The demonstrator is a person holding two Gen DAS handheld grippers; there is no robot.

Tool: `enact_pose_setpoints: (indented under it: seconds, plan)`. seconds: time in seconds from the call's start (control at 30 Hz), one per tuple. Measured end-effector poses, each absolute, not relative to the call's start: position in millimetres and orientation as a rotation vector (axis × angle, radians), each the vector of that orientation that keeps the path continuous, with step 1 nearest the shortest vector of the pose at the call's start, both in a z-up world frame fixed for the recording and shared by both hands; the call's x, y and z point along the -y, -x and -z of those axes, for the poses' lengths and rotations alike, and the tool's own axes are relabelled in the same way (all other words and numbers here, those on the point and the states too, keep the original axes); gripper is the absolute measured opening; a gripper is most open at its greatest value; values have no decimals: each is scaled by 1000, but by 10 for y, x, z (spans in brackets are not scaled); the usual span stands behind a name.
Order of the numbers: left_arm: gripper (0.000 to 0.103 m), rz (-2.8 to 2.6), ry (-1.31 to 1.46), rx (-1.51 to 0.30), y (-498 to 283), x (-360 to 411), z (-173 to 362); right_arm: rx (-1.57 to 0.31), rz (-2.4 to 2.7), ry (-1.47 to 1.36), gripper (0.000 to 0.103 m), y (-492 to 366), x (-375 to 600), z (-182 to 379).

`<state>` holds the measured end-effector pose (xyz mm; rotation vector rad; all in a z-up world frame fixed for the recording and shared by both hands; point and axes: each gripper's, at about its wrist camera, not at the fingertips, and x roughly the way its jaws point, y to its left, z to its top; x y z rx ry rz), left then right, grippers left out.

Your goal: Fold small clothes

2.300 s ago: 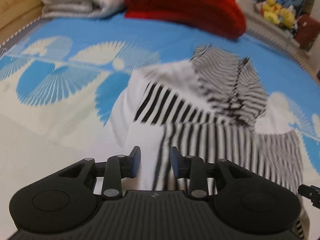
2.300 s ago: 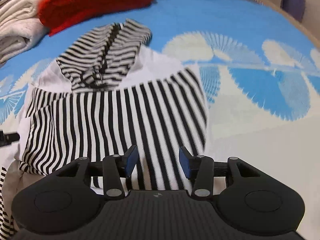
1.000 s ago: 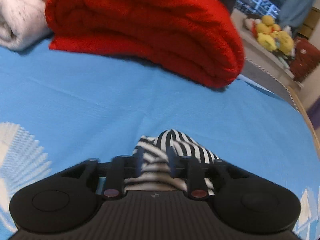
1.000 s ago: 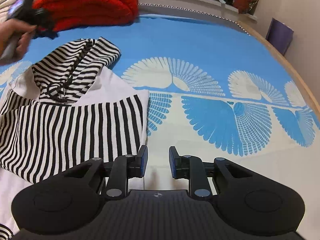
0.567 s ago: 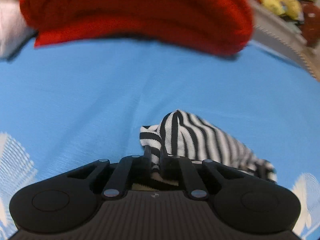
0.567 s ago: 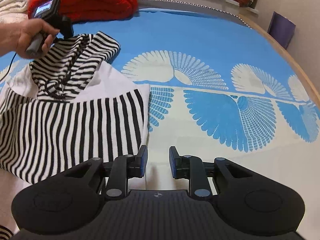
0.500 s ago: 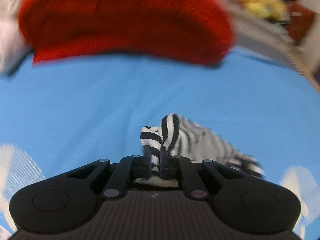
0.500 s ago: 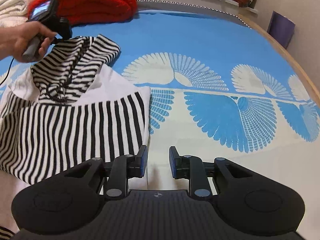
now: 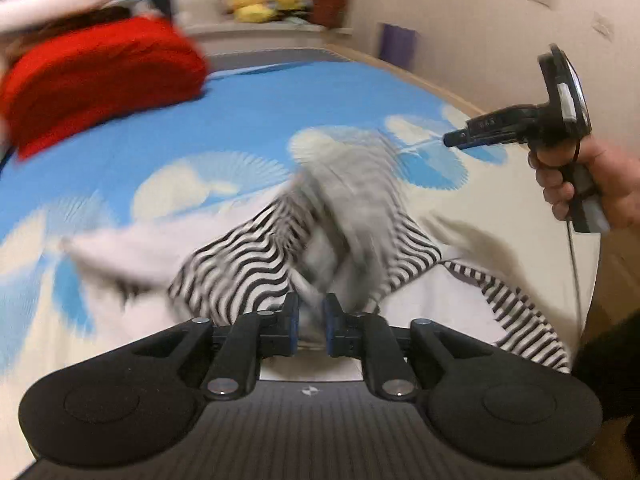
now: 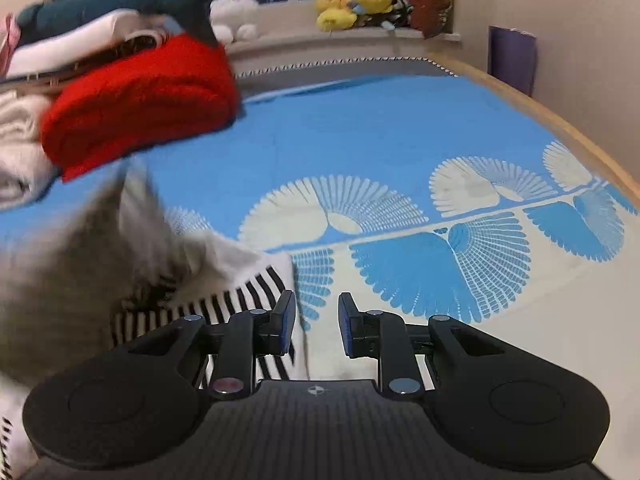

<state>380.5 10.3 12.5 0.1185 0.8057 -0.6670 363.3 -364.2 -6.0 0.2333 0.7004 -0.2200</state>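
A black-and-white striped hooded garment [image 9: 240,272] lies on the blue patterned bed sheet [image 9: 280,112]. Its hood [image 9: 352,208] is a grey blur flipped back over the striped body, and it also smears across the left of the right wrist view [image 10: 80,248]. My left gripper [image 9: 308,326] hovers over the garment's near part. Its jaws are opening, with pale cloth showing in the narrow gap and no longer pinched. My right gripper [image 10: 316,328] is open and holds nothing, just right of the garment's striped edge [image 10: 240,296]. From the left wrist view it [image 9: 454,140] is held up by a hand [image 9: 592,184].
A folded red blanket [image 10: 140,100] and cream bedding [image 10: 16,148] lie at the far left of the bed. A dark plush shark [image 10: 120,0] rests on top of them. Yellow plush toys [image 10: 352,0] sit on the ledge behind. The wooden bed edge [image 10: 540,112] and a wall bound the right side.
My left gripper swung from near the red blanket back over the garment, carrying the hood onto the striped body, and its jaws have parted. My right gripper rose slightly and rolled.
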Motion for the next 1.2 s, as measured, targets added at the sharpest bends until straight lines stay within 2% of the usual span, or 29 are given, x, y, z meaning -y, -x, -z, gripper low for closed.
enact_pose_setpoints:
  seconds: [0.07,0.17,0.23,0.3,0.4,0.53,0.7,0.73,0.77,0.8,0.83,0.87,0.9,0.97,1.1,1.13,1.2]
  plan:
    - [32,546,48,-796,-3794,-302,-207,-683,214,-266,24,-3610,3647,39]
    - [33,349,378,-811,-4035,-558,-114,-683,199,-343,24,-3592,3664,62]
    - [36,262,510,-857,-4172,-645,133,-721,170,-422,24,-3626,3695,140]
    - [36,155,554,-1012,-4406,-642,403,-786,137,-511,24,-3679,3717,271]
    - [36,181,593,-1143,-4605,-574,749,-891,70,-635,26,-3736,3671,501]
    - [36,171,620,-1188,-4640,-560,975,-1025,-7,-743,33,-3808,3490,788]
    - [35,208,668,-1213,-4477,-497,1044,-1101,-33,-630,36,-3915,3166,905]
    - [34,205,657,-1214,-4472,-496,1071,-1107,-30,-610,36,-3926,3125,921]
    - [25,199,647,-1210,-4465,-486,1074,-1108,-25,-593,36,-3931,3091,938]
    - [19,199,642,-1209,-4460,-475,1082,-1105,-20,-584,30,-3936,3068,946]
    - [5,206,637,-1212,-4454,-463,1074,-1099,-19,-580,14,-3941,3074,949]
    - [1,208,632,-1206,-4449,-462,1054,-1088,-28,-580,6,-3941,3076,943]
    - [1,203,626,-1184,-4442,-479,1008,-1072,-36,-584,2,-3933,3093,922]
    - [0,186,650,-1093,-4422,-584,860,-1019,-52,-605,1,-3928,3138,837]
    - [0,131,651,-751,-4305,-898,338,-797,-90,-795,1,-3799,3423,567]
    - [0,120,644,-711,-4285,-945,270,-741,-95,-835,1,-3760,3499,510]
    - [0,96,653,-740,-4304,-987,304,-654,-87,-906,1,-3688,3647,451]
